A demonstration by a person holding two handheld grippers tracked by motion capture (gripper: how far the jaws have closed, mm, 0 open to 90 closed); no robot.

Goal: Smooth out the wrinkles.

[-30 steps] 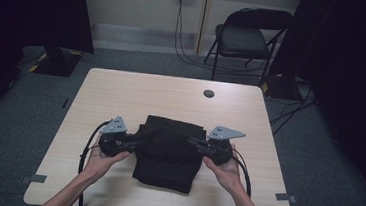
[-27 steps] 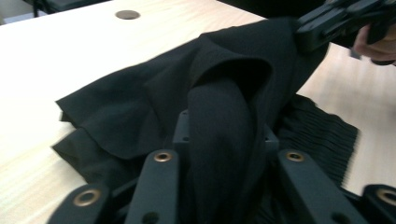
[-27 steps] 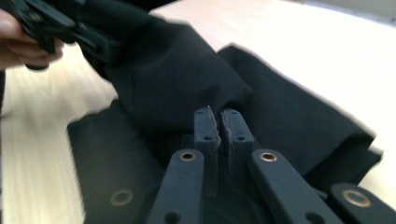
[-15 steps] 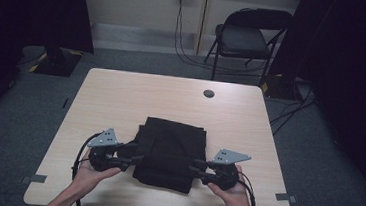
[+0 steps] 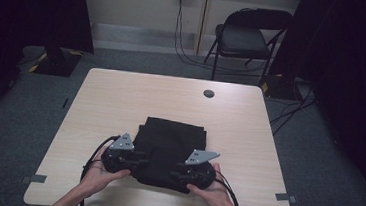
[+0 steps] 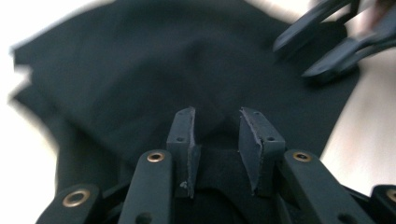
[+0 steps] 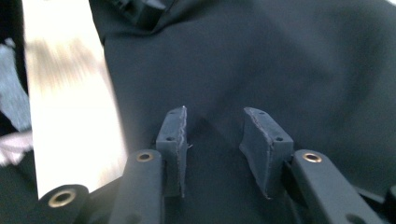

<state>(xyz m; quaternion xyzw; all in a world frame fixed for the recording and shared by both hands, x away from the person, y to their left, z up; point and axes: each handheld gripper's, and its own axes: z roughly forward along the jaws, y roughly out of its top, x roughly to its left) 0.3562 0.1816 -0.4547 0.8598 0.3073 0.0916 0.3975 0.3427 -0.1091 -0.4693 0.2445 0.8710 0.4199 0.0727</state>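
High view. Table (image 5: pixel 121 102): rectangular, pale wood-grain top, rounded corners; a small dark round grommet (image 5: pixel 209 93) near the far edge. Cloth (image 5: pixel 170 142): black, matte, folded into a rough rectangle of several layers, lying at the near middle of the table. Left gripper (image 5: pixel 138 160): black body with a grey three-cornered plate, at the cloth's near left edge. Right gripper (image 5: pixel 175 174): same make, at the cloth's near edge, just right of the left one. Chair (image 5: pixel 249 36): black folding type, on grey carpet beyond the table's far right. No writing legible.

Left gripper view. Two black jaws with dark grey, rough-edged pads (image 6: pixel 182 133), spread apart, having just been closing; cloth lay under and between them, a raised fold in the gap, pads not pressing it. The right gripper's jaws showed at upper right over the cloth's edge. Picture blurred.

Right gripper view. Pads (image 7: pixel 266 140) spread apart over smooth black cloth (image 7: pixel 280 60), nothing pinched. Pale tabletop strip at left.
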